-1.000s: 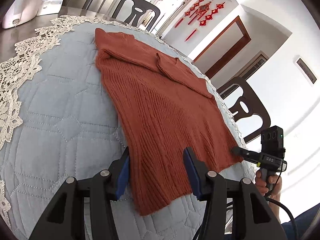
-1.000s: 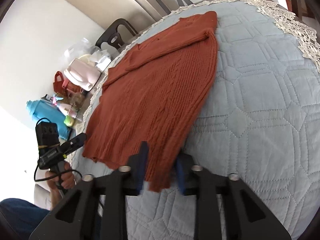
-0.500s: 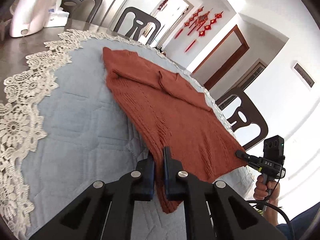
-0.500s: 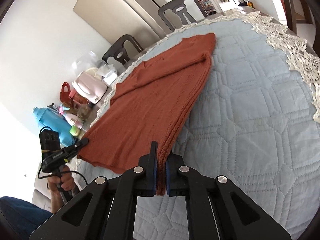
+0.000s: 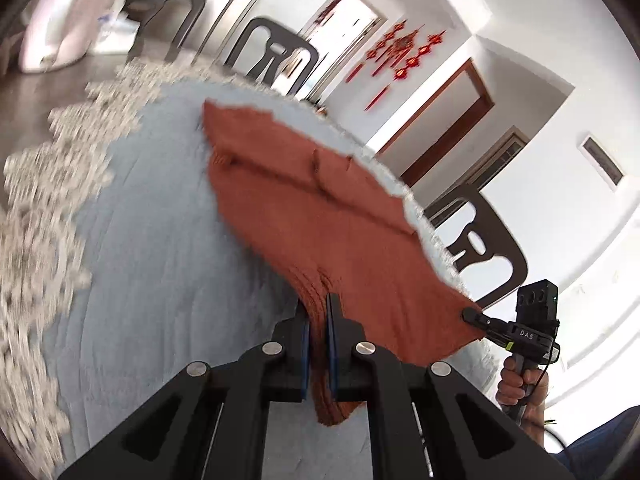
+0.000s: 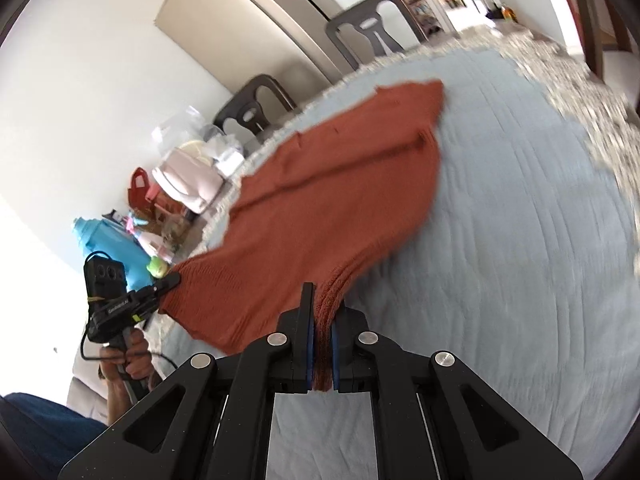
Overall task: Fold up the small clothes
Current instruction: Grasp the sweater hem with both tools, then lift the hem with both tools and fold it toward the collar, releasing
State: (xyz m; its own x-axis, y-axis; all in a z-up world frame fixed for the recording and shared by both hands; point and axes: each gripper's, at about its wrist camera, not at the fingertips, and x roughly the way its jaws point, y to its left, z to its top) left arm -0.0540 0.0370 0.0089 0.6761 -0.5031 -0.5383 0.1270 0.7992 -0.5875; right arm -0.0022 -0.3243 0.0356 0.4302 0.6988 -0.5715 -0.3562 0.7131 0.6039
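A rust-orange knit sweater (image 5: 320, 216) lies on a pale blue quilted cover (image 5: 152, 264); it also shows in the right wrist view (image 6: 320, 200). My left gripper (image 5: 318, 316) is shut on one bottom corner of the hem. My right gripper (image 6: 320, 312) is shut on the other bottom corner. Both corners are lifted off the cover, and the hem sags between them. The far part with the folded sleeves still rests on the cover. Each gripper shows in the other's view: the right one (image 5: 476, 318) and the left one (image 6: 168, 282).
White lace trim (image 5: 44, 208) edges the cover. Dark chairs (image 5: 480, 240) stand around the table. A white appliance (image 5: 52, 36) sits far left. A blue bottle (image 6: 108, 240), a pink case (image 6: 188, 184) and small items crowd the table's far side.
Both grippers closed on the hem corners and have raised them off the cover, moving forward over the sweater. The current frames are motion-blurred.
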